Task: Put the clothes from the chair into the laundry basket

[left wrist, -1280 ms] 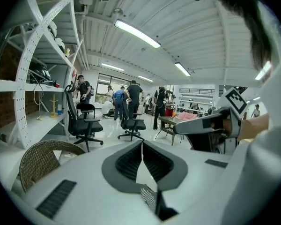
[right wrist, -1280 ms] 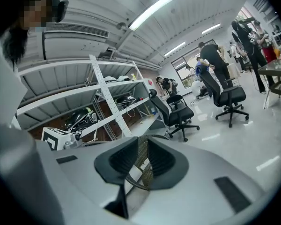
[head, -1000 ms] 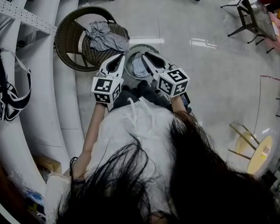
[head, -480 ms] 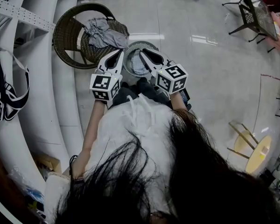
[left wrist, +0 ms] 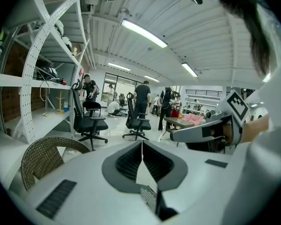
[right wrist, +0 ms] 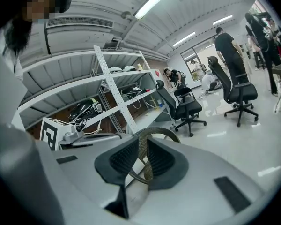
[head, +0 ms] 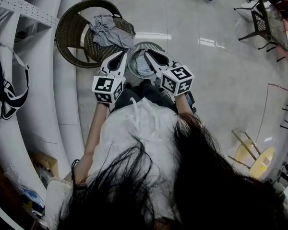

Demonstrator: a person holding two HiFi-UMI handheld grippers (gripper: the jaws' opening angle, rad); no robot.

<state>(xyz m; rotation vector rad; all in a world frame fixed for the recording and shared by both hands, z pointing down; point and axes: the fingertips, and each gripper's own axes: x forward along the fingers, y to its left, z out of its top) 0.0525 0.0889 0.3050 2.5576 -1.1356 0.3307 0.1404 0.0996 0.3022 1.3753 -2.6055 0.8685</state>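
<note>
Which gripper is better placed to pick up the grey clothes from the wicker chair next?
Left, probably. The left gripper is on the side of the wicker chair, its tips nearer the grey clothes; the right gripper lies over the laundry basket, farther from them.

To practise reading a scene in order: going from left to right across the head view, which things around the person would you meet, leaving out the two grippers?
Black strapped bag → wicker chair → laundry basket → yellow stool.
</note>
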